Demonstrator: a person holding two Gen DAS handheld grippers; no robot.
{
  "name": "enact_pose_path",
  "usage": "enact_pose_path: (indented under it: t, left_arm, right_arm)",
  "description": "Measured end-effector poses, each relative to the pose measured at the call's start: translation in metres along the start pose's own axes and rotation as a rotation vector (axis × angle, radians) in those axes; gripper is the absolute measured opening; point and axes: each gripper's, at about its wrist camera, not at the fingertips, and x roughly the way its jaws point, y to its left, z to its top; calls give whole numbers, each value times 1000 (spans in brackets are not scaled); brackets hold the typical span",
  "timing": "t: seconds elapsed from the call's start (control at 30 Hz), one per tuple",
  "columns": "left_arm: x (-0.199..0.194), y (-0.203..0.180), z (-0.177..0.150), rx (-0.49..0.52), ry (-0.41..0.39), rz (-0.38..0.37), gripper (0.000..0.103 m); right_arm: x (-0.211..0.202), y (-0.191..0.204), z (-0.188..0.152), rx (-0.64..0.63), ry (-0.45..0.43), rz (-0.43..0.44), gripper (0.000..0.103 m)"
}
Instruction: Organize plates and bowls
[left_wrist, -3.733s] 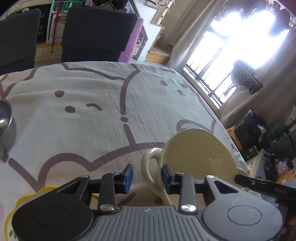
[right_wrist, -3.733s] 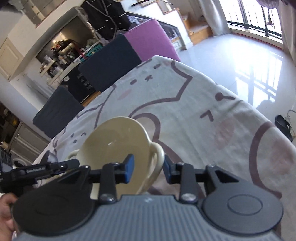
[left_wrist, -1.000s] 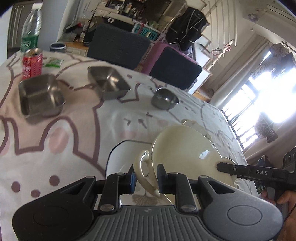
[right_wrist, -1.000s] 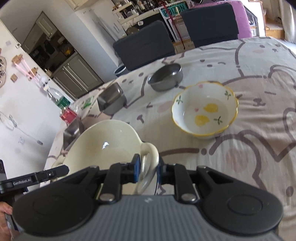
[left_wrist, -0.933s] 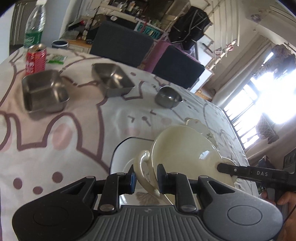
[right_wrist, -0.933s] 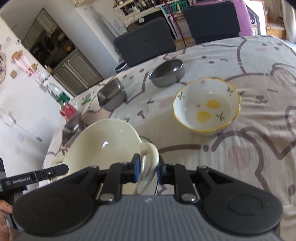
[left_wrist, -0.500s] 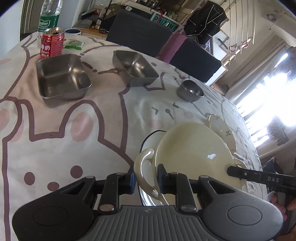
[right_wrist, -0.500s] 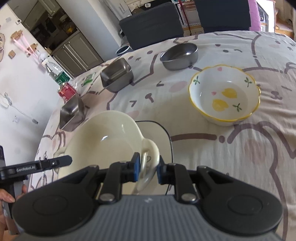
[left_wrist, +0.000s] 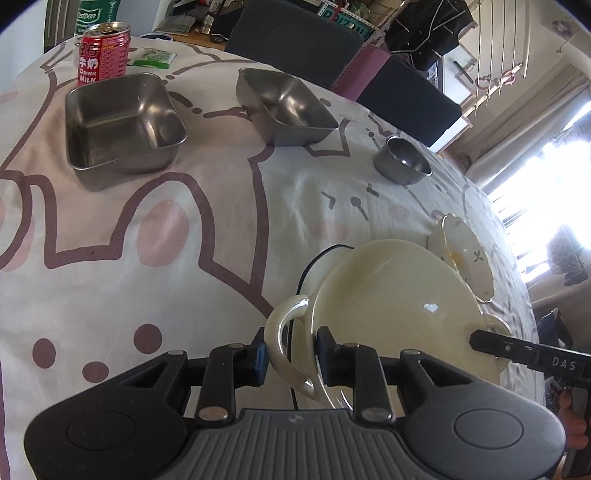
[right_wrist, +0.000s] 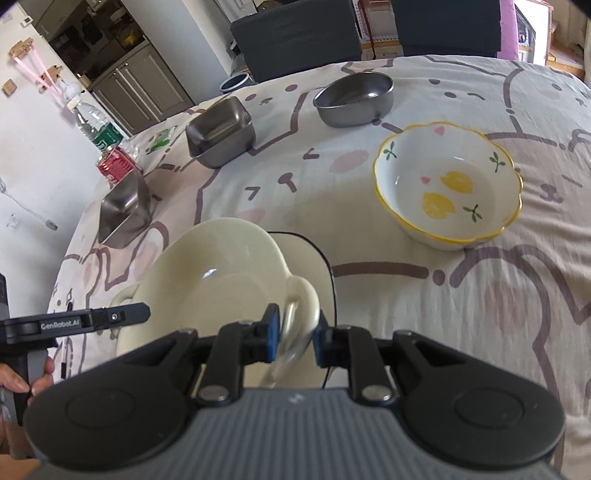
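Carried from the window end of the table since the earliest frames, the cream two-handled bowl (left_wrist: 399, 306) now hangs over a white black-rimmed plate (right_wrist: 310, 258), with the whole spread of dishes in view. Left gripper (left_wrist: 290, 354) is clamped on one loop handle, right gripper (right_wrist: 293, 338) on the other.

A tablecloth (left_wrist: 155, 236) printed with brown cartoon outlines and pink spots covers the table; dark chairs (left_wrist: 295, 33) stand at 12 o'clock, bright curtained windows at 3 o'clock in the left view, and kitchen cabinets (right_wrist: 136, 85) at 11 o'clock in the right view.

Count: two square steel trays (left_wrist: 122, 118) (left_wrist: 286, 105), one round steel bowl (left_wrist: 402, 164), one yellow-rimmed floral bowl (right_wrist: 448, 184), one red can (left_wrist: 103, 53), one water bottle (right_wrist: 94, 125).

The can reads "DRINK MILK"; the grippers' side bars read "DAS" and "GenRobot.AI".
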Motion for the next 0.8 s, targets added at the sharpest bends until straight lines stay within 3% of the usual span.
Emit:
enact_pose_path:
  t: [0.8]
  left_arm:
    - [14,0,1,24,23,50,32]
  right_arm:
    - [22,11,2,-73,87,-46,25]
